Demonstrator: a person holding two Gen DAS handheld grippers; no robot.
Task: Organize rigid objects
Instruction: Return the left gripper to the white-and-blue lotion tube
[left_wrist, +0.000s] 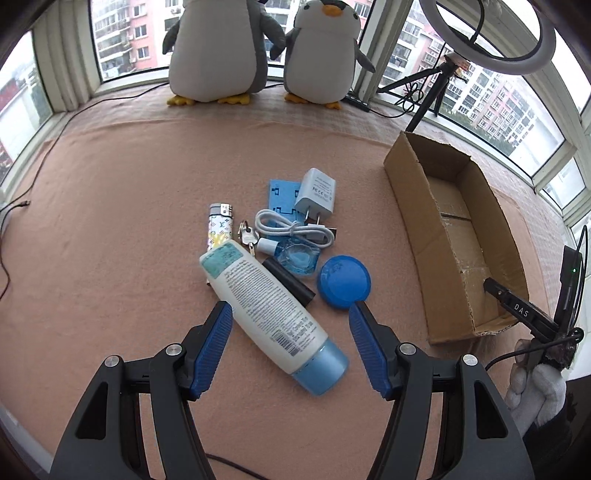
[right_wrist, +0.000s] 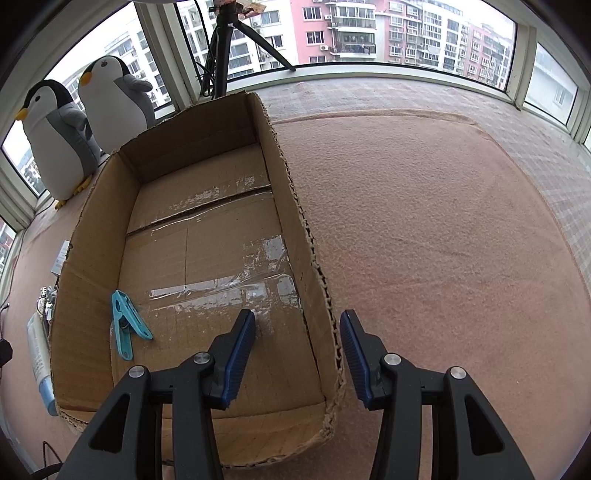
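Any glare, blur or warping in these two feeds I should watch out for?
Left wrist view: soft daylight, faint shadows, sharp focus on the lotion bottle; fisheye bends the window frame and darkens the corners. Right wrist view: glare on the tape inside the cardboard box, whose walls bow outward; the clothespin is crisp.

Black angular frames on the left hand-held gripper (left_wrist: 290, 332), silver round screws at the joints, ribbed blue fingers (left_wrist: 214, 347). Same build on the right hand-held gripper (right_wrist: 297, 354). White knit glove (left_wrist: 535, 391), thin black cable alongside.
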